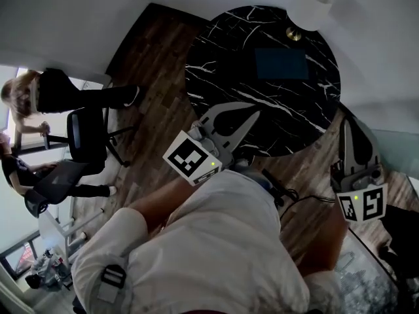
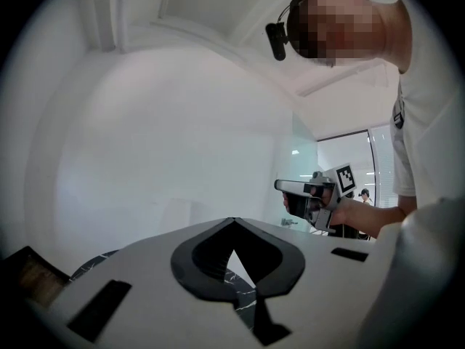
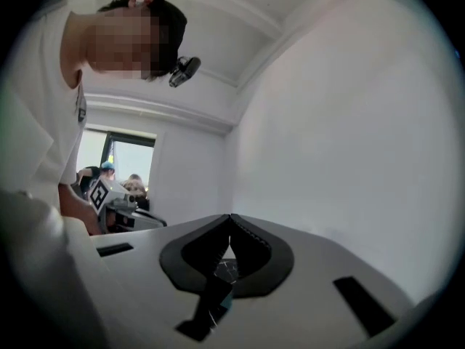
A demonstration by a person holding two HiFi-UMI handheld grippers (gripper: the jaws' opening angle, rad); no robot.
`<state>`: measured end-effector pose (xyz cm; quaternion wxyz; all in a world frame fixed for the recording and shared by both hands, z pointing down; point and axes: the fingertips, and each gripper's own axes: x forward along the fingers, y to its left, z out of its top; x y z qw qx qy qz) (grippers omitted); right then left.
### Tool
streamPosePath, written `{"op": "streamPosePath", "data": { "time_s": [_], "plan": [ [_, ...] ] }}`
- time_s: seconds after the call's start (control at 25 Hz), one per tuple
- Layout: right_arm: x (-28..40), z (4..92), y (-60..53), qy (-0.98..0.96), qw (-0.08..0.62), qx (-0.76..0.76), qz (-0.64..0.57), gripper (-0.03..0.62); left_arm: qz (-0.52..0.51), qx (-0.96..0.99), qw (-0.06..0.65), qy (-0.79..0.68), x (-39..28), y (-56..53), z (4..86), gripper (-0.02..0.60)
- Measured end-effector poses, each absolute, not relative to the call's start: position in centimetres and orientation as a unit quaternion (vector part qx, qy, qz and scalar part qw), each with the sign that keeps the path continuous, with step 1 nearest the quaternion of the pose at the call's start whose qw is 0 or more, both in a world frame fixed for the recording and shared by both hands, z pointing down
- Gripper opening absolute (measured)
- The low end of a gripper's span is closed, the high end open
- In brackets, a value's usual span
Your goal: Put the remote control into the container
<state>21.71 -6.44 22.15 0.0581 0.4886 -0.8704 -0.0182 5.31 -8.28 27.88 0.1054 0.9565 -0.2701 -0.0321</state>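
No remote control shows in any view. A dark blue flat rectangle [image 1: 281, 63] lies on the round black marble table [image 1: 216, 51]; I cannot tell whether it is the container. My left gripper [image 1: 254, 114] is over the table's near edge, jaws together and empty, its tips meeting in its own view [image 2: 231, 220]. My right gripper [image 1: 347, 120] is off the table's right side, also shut on nothing [image 3: 231, 217]. Both gripper views look at white walls, and each catches the other gripper: the right one [image 2: 312, 195], the left one [image 3: 109, 195].
A white cylinder [image 1: 317, 4] and a small brass object [image 1: 294, 34] stand at the table's far edge. Wood floor [image 1: 157, 77] lies to the left, with an office chair [image 1: 85, 136] and a seated person [image 1: 39, 93]. A glass panel [image 1: 399, 152] is at the right.
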Motion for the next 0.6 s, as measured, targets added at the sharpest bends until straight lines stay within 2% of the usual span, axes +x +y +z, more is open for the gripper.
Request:
{"op": "streamPosePath", "data": {
  "time_s": [0.2,0.44,0.6],
  "plan": [
    [16.7,32.3,-9.6,-0.899,0.175,0.400,-0.022,0.011,0.013,0.952,0.121,-0.279,5.1,-10.1,33.3,0.005],
    [12.6,48.3,-10.1,-0.898,0.299,0.318,0.059,0.016,0.085,0.946,0.156,-0.273,4.9,-10.5,42.4,0.006],
    [10.5,56.1,-9.5,-0.895,0.352,0.263,0.072,0.088,0.125,0.938,0.181,-0.266,4.2,-10.2,48.7,0.005]
  ]
}}
